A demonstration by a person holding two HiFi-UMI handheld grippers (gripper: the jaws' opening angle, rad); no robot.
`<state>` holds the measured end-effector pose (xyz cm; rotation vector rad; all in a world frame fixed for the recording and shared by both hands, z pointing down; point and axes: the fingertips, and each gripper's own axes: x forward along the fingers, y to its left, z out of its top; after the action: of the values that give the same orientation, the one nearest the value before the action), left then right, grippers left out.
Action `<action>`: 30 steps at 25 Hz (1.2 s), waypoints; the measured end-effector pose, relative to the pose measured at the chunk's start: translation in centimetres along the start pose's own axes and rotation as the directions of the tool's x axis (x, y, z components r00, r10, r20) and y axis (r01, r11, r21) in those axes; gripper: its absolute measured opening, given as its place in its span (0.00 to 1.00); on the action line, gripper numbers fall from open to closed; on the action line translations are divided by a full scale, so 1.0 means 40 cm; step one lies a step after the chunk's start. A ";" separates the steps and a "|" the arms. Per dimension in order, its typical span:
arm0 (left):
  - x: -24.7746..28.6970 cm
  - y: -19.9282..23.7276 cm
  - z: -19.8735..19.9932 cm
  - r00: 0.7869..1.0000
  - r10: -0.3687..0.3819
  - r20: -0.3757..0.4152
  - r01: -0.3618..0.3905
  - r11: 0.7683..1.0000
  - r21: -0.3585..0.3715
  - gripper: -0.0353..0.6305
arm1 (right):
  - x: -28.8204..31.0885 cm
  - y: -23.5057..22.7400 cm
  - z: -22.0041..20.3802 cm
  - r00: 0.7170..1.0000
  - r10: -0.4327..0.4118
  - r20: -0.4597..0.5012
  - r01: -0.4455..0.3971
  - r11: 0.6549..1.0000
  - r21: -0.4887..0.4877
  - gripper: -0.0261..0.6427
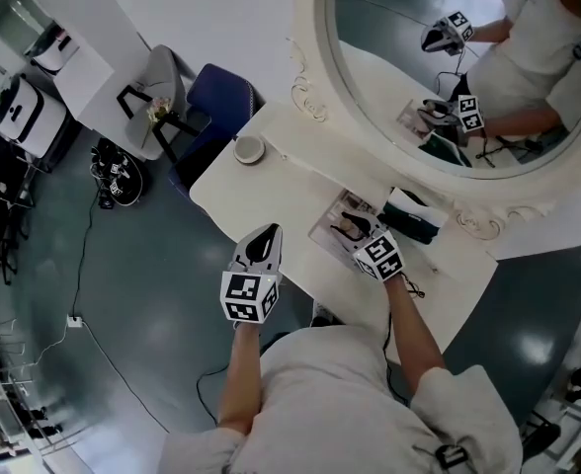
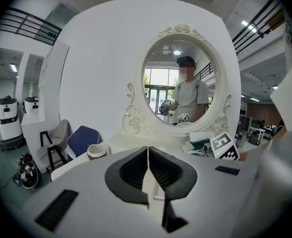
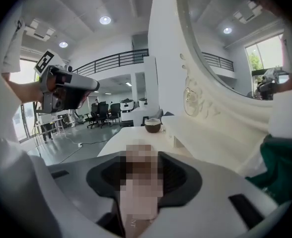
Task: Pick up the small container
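Pickup not begun: small container (image 1: 249,149) untouched on table (image 1: 300,181). My left gripper (image 1: 267,233) jaws together, empty; right gripper (image 1: 353,231) jaws apart.

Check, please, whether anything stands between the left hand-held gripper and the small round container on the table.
Nothing visible does. Only bare white tabletop lies between the left hand-held gripper, its jaws together, and the small round pale container near the table's far end.
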<state>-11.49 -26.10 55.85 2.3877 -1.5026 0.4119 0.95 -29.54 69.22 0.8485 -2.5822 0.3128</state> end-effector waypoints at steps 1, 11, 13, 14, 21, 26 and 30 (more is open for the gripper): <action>0.000 -0.002 -0.002 1.000 0.000 -0.003 0.000 1.000 0.000 0.10 | 0.000 0.000 0.002 0.999 -0.037 0.009 0.037 0.999 0.000 0.30; 0.004 -0.023 -0.015 1.000 -0.001 -0.008 0.001 1.000 -0.004 0.10 | 0.003 -0.014 0.019 0.946 -0.320 0.055 0.313 0.944 0.106 0.24; 0.001 -0.022 -0.020 1.000 0.002 -0.006 -0.002 1.000 -0.008 0.10 | 0.004 -0.013 0.021 0.938 -0.337 0.080 0.328 0.939 0.108 0.24; 0.001 -0.022 -0.023 1.000 0.003 -0.004 -0.003 1.000 -0.011 0.10 | 0.006 -0.014 0.021 0.933 -0.350 0.084 0.341 0.934 0.110 0.24; -0.005 -0.023 -0.027 1.000 0.009 0.007 -0.009 1.000 -0.029 0.10 | 0.011 -0.021 0.022 0.892 -0.450 0.045 0.436 0.883 0.176 0.24; -0.022 -0.012 -0.017 1.000 0.020 0.019 -0.020 1.000 -0.023 0.10 | 0.006 -0.004 0.017 0.922 -0.387 0.026 0.379 0.914 0.148 0.24; -0.035 0.004 -0.006 0.999 0.033 0.029 -0.033 0.999 -0.020 0.10 | 0.009 0.012 0.020 0.940 -0.341 0.022 0.336 0.933 0.129 0.24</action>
<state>-12.25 -24.93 55.53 2.3665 -1.5529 0.3696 0.17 -29.61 68.63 1.3372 -2.4150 0.3551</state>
